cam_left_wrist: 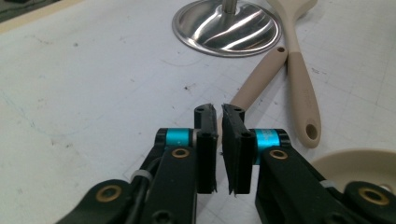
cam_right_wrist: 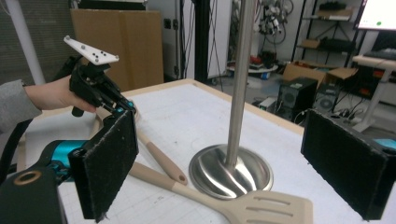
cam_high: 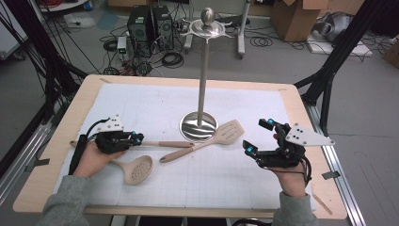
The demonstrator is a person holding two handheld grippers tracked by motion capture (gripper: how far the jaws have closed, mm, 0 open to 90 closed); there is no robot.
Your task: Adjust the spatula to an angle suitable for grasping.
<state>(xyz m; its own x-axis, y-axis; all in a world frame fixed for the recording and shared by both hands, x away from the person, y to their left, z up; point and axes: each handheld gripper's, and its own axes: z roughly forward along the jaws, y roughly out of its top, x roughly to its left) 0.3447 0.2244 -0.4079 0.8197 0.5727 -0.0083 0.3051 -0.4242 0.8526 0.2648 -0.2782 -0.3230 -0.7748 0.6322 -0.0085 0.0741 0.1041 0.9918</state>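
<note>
— Where is the left claw [cam_high: 135, 137]?

— Low over the white-covered worktop [cam_high: 155, 101], its jaws pressed nearly together on the beige handle of a long kitchen utensil [cam_left_wrist: 261, 74]; the handle runs on from the jaw tips toward the shiny steel base of the tall utensil stand [cam_high: 198, 126].

— What else lies there?

— A beige perforated skimmer spoon [cam_high: 136, 168] sits just below that hand. To its right, a beige slotted spatula [cam_high: 225, 133] lies aslant, its blade just beside the stand base, its handle crossing near the gripped handle's free end.

— And the right claw [cam_high: 258, 135]?

— Spread wide, holding nothing, right of the spatula blade and apart from it.
</note>
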